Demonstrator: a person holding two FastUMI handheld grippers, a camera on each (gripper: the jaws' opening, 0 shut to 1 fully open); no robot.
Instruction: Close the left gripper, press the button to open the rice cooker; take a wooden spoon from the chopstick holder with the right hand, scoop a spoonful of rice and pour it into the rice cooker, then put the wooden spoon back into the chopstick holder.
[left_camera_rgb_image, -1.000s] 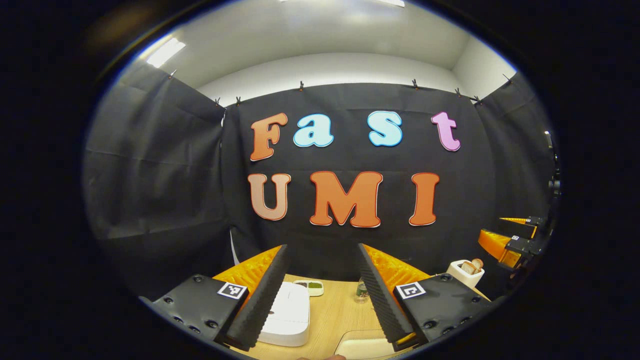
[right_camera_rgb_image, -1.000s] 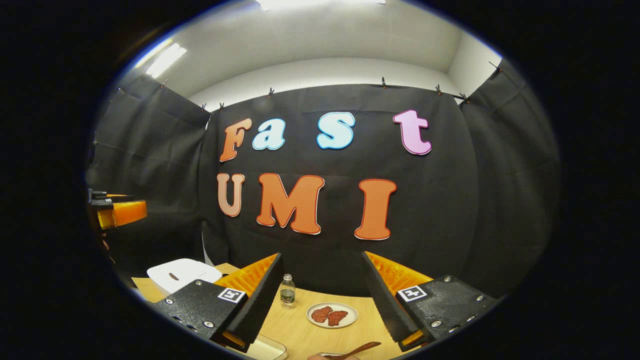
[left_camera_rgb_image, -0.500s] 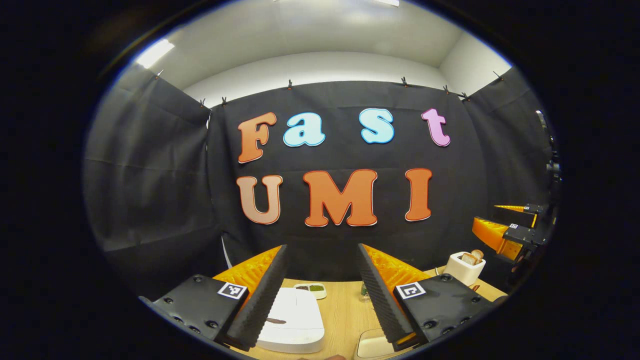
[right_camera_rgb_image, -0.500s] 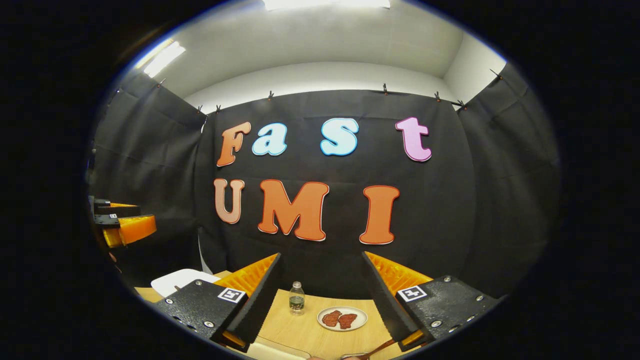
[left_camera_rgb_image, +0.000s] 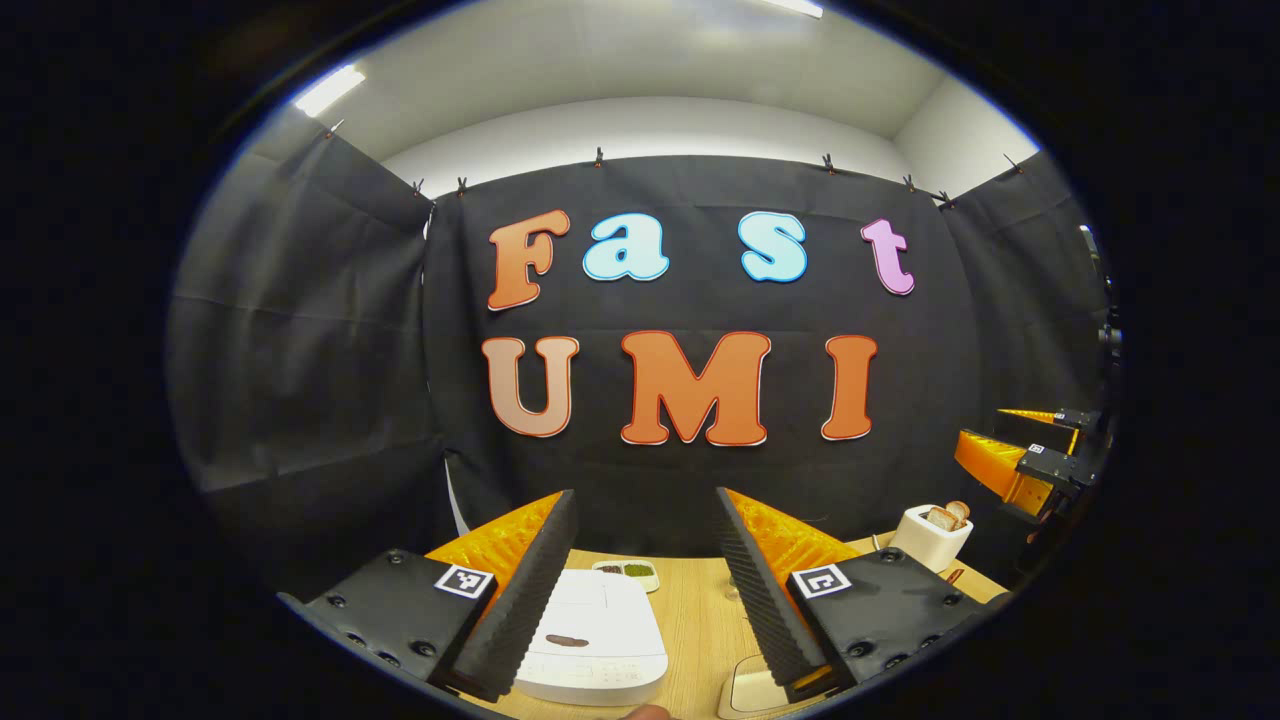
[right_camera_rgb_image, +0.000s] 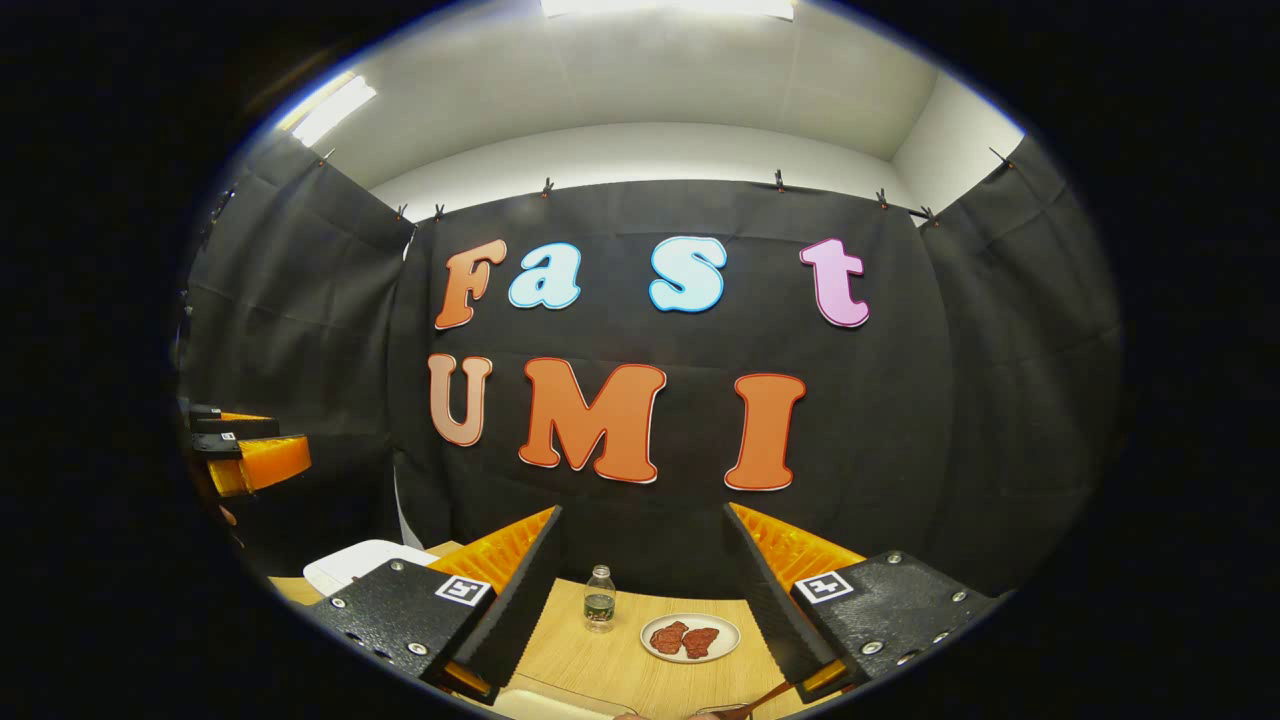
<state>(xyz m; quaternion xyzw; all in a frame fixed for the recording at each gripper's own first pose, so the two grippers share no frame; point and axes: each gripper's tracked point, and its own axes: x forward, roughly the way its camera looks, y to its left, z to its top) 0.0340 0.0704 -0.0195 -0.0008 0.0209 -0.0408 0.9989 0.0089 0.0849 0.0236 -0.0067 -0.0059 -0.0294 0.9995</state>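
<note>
Two gaping grippers (left_camera_rgb_image: 640, 590) (right_camera_rgb_image: 640, 600) above table (left_camera_rgb_image: 690, 620)

No readable text — the tongs (left_camera_rgb_image: 640, 590) carry only small square coded tags.

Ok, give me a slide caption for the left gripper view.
Open left gripper hovers above the closed white rice cooker on the wooden table.

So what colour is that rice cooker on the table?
White, with a small dark mark on its lid. The rice cooker shows best in the left gripper view.
</note>
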